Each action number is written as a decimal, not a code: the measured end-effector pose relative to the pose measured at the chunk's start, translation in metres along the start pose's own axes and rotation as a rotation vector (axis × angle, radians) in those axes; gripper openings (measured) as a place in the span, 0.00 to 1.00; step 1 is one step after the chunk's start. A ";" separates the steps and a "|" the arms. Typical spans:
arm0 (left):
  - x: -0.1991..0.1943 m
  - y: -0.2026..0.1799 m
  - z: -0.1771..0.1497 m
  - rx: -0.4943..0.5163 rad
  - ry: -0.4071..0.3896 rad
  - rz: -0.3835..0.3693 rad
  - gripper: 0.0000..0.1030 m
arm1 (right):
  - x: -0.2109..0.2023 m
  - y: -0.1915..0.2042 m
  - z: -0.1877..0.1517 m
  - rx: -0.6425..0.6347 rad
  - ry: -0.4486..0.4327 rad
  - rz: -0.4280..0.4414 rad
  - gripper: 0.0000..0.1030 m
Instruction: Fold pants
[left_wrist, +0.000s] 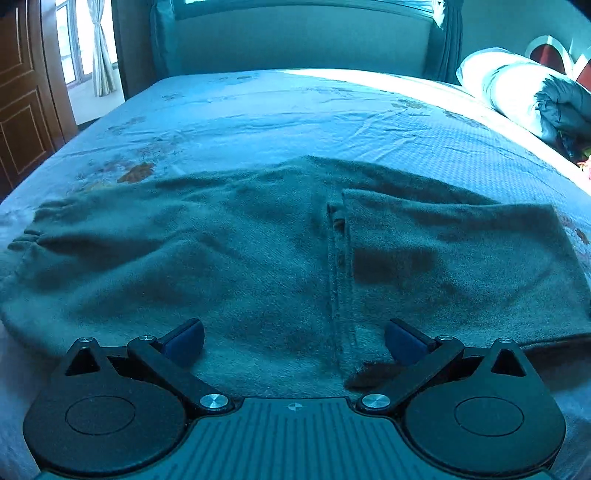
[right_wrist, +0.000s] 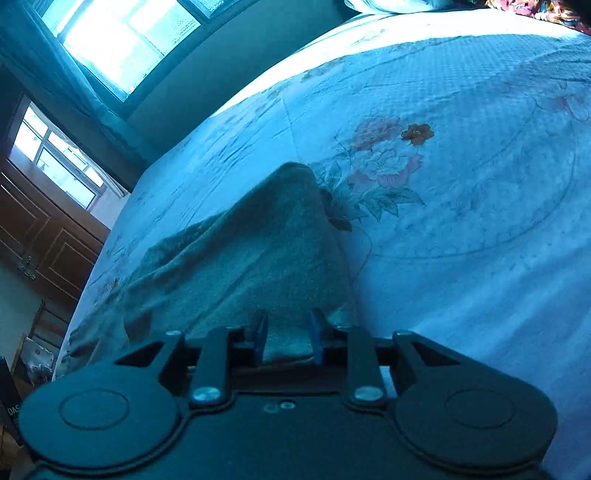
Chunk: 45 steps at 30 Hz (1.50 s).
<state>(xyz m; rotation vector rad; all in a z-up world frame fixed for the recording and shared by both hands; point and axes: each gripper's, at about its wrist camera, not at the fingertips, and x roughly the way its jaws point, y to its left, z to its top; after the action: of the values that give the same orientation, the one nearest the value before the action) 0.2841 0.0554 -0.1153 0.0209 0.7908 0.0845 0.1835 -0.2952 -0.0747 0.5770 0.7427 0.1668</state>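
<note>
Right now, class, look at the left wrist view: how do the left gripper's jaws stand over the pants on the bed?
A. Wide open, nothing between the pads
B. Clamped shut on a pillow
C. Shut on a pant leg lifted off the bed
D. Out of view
A: the left gripper has its blue pads far apart, with only the flat grey pants lying on the bed beyond them.

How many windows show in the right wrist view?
2: one window at upper left behind the bed, a second window lower at the left edge. Others may be out of frame.
</note>
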 end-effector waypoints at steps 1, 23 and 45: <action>-0.004 0.005 0.002 0.005 -0.022 0.031 1.00 | -0.003 0.005 0.005 -0.018 -0.028 0.016 0.26; 0.006 0.274 -0.054 -0.590 0.006 0.004 1.00 | 0.019 0.070 0.014 -0.224 -0.103 -0.029 0.40; 0.035 0.299 0.005 -0.573 -0.152 -0.162 0.40 | 0.042 0.142 -0.048 -0.390 0.008 0.054 0.44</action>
<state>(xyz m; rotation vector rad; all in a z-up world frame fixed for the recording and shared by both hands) 0.2920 0.3562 -0.1214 -0.5724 0.5919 0.1513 0.1899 -0.1414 -0.0496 0.2248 0.6797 0.3550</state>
